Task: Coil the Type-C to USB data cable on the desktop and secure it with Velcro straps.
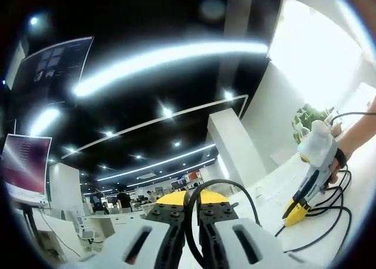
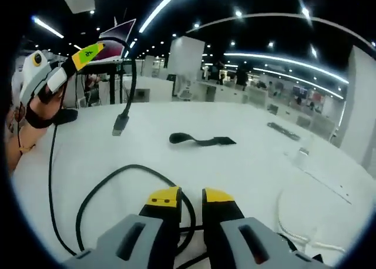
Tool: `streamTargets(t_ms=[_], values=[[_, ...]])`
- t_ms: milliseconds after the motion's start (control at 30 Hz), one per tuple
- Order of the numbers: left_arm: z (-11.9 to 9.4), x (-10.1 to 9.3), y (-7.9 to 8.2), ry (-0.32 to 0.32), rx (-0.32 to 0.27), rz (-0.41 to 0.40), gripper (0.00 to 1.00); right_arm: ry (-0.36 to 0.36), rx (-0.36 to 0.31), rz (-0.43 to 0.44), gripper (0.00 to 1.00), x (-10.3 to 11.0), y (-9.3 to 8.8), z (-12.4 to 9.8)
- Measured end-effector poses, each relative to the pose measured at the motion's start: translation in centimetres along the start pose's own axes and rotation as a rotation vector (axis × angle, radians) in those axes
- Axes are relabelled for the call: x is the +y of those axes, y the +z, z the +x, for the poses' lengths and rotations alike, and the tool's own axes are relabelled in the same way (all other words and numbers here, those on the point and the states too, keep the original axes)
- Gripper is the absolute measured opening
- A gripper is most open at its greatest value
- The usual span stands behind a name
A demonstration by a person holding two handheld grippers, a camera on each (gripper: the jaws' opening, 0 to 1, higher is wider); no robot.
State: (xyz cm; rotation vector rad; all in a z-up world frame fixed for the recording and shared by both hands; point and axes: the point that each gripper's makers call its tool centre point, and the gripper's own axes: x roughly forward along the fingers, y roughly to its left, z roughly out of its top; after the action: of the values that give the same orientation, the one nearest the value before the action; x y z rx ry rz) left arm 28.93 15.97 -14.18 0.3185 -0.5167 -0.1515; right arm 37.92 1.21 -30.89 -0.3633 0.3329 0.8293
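Observation:
The black data cable [image 2: 100, 190] lies in loops on the white desktop [image 2: 252, 169]. My left gripper [image 1: 192, 205] is shut on a stretch of it, and the cable arcs up out of the jaws. In the right gripper view the left gripper [image 2: 88, 53] is raised at the upper left, with the cable's plug [image 2: 120, 125] hanging below it. My right gripper [image 2: 191, 197] is low over the desk, its jaws nearly together with the cable loop running through the gap. A black Velcro strap [image 2: 202, 141] lies flat further out on the desk.
In the left gripper view a hand holds the right gripper [image 1: 296, 210] over several cable loops [image 1: 329, 213]. A white cable [image 2: 294, 228] curls at the desk's near right. Small items [image 2: 285, 130] lie at the far right. More desks and a monitor [image 1: 26, 166] stand behind.

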Motion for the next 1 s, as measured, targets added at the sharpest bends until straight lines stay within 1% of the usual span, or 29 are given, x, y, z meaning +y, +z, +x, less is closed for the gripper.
streamTargets(t_ms=[67,167,200,233,267,333,367,400,467,567,600,633,700,733,800,900,1000], values=[[0.0,0.1,0.0,0.001,0.000,-0.001,0.06,0.012,-0.001,0.012,0.14,0.1,0.0,0.0],[-0.1,0.2,0.2,0.006,-0.006,-0.008,0.06,-0.004,0.014,0.022,0.18,-0.3,-0.1,-0.2],[-0.1,0.3,0.2,0.007,-0.006,-0.010,0.06,-0.010,0.019,0.036,0.18,-0.6,-0.2,-0.4],[-0.1,0.3,0.2,0.008,-0.007,-0.011,0.06,-0.008,0.023,0.086,0.18,-0.6,-0.4,-0.4],[-0.1,0.3,0.2,0.008,-0.007,-0.013,0.06,-0.004,0.016,0.092,0.18,-0.8,-0.4,-0.4],[-0.1,0.3,0.1,0.006,-0.004,-0.013,0.06,0.012,-0.004,0.067,0.14,-0.6,-0.3,-0.3],[-0.1,0.3,0.1,0.004,-0.004,-0.014,0.06,0.047,-0.008,0.088,0.08,0.1,-0.3,-0.2],[-0.1,0.2,0.2,0.003,-0.005,-0.015,0.06,0.058,-0.023,0.112,0.08,0.4,-0.1,-0.1],[-0.1,0.2,0.2,0.001,-0.007,-0.013,0.06,0.043,-0.027,0.099,0.07,0.5,-0.1,0.1],[-0.1,0.3,0.5,0.004,-0.016,-0.014,0.07,0.033,-0.011,0.062,0.04,0.6,0.0,0.2],[-0.2,0.5,0.5,0.007,-0.017,-0.018,0.07,0.030,-0.019,0.000,0.02,0.6,0.2,0.2],[-0.2,0.6,0.5,0.011,-0.018,-0.026,0.07,0.017,-0.026,-0.043,0.02,0.7,0.3,0.2],[-0.1,0.9,0.5,0.015,-0.020,-0.054,0.07,-0.012,-0.032,-0.086,0.02,0.8,0.4,0.1],[-0.1,0.9,0.6,0.015,-0.021,-0.062,0.07,0.000,-0.036,-0.080,0.01,1.2,0.4,0.1],[-0.1,0.9,0.7,0.011,-0.023,-0.079,0.07,0.048,-0.050,-0.071,0.01,2.5,0.6,0.0],[-0.1,0.5,1.0,-0.010,-0.036,-0.108,0.07,0.069,-0.052,-0.128,0.01,3.9,0.9,-0.2],[-0.2,-0.3,1.4,-0.042,-0.044,-0.113,0.07,0.073,-0.052,-0.186,0.00,4.9,1.2,-0.5]])
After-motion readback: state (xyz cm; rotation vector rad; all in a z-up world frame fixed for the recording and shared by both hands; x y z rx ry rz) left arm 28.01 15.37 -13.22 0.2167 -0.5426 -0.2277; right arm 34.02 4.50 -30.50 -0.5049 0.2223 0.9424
